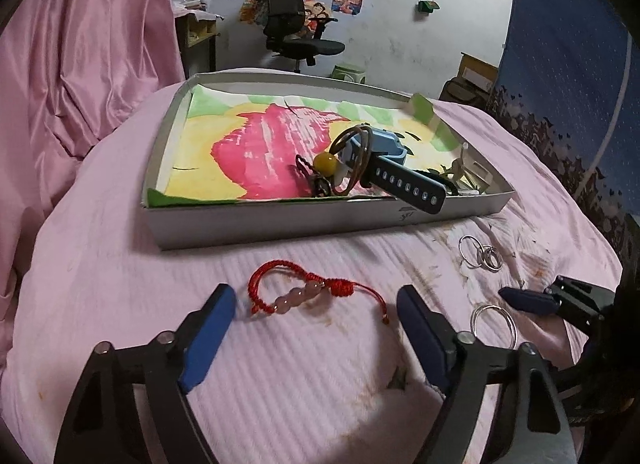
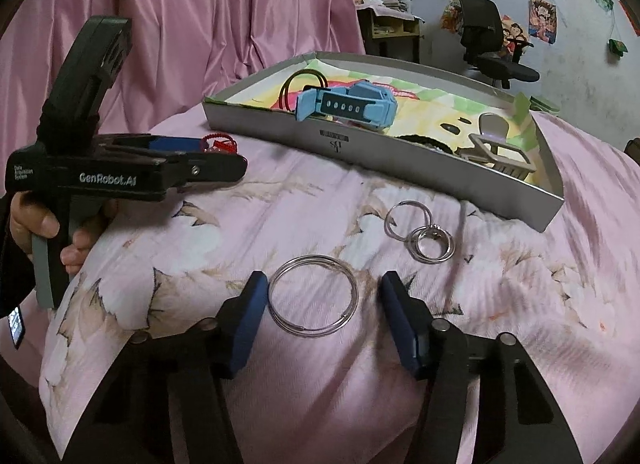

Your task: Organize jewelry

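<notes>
Only left gripper (image 1: 316, 304), wide, shows red bracelet (image 1: 296, 288) clearly; right gripper (image 2: 324, 296), wide, seemingly straddles bangles (image 2: 314, 298).

Pink bedspread (image 2: 320, 384), tray (image 1: 280, 224), red bracelet (image 1: 280, 296), silver rings (image 2: 314, 296)

The flat grey cardboard tray (image 1: 280, 224) has a pink, yellow and green painted paper inside. In it lies a light blue watch with a dark strap (image 1: 394, 168). Near the tray lie a red string bracelet with pink beads (image 1: 304, 288) and shiny silver rings (image 2: 314, 298) on pink striped cloth (image 1: 120, 264).
</notes>
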Tool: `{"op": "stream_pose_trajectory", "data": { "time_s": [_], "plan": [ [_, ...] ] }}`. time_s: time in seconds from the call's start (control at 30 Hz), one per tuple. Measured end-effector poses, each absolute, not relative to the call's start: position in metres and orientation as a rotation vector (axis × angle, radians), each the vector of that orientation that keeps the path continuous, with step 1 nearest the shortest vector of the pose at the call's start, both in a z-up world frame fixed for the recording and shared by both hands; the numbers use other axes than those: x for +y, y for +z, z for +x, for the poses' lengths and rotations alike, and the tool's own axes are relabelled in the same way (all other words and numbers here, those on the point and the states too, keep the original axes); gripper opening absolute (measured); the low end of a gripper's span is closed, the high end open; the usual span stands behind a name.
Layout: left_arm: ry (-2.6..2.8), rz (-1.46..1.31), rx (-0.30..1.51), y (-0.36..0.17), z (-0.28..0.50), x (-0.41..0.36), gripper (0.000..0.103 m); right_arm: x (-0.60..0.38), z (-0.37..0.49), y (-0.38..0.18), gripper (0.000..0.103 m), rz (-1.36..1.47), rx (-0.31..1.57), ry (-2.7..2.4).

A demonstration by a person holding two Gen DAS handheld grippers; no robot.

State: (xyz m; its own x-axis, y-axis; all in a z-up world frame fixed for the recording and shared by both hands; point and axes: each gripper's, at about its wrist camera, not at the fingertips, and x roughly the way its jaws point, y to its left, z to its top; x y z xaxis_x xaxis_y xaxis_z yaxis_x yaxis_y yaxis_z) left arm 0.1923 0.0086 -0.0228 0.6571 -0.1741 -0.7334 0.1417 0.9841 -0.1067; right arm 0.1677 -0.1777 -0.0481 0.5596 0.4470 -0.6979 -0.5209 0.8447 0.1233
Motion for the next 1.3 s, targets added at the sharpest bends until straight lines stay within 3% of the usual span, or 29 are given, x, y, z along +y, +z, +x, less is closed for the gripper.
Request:
{"op": "stream_pose_trajectory", "data": {
  "time_s": [0.1, 0.37, 0.73, 0.93, 1.3],
  "plan": [
    [-0.176, -0.041, 0.837, -0.024, 0.194, 0.009, 0.068, -0.176, 0.168, -0.05, 0.043, -0.104, 0.798, 0.56],
    [-0.164, -0.06, 0.816, -0.025, 0.19, 0.012, 0.043, -0.175, 0.174, -0.051, 0.041, -0.077, 0.807, 0.556],
    [-0.17, -0.054, 0.8, -0.028, 0.185, 0.01, 0.028, -0.177, 0.183, -0.053, 0.041, -0.042, 0.819, 0.566],
    [-0.167, -0.044, 0.785, -0.028, 0.182, 0.008, 0.01, -0.178, 0.184, -0.054, 0.041, -0.04, 0.821, 0.566],
    [-0.186, -0.052, 0.763, -0.027, 0.178, 0.008, 0.008, -0.178, 0.184, -0.054, 0.041, -0.04, 0.821, 0.567]
  ]
}}
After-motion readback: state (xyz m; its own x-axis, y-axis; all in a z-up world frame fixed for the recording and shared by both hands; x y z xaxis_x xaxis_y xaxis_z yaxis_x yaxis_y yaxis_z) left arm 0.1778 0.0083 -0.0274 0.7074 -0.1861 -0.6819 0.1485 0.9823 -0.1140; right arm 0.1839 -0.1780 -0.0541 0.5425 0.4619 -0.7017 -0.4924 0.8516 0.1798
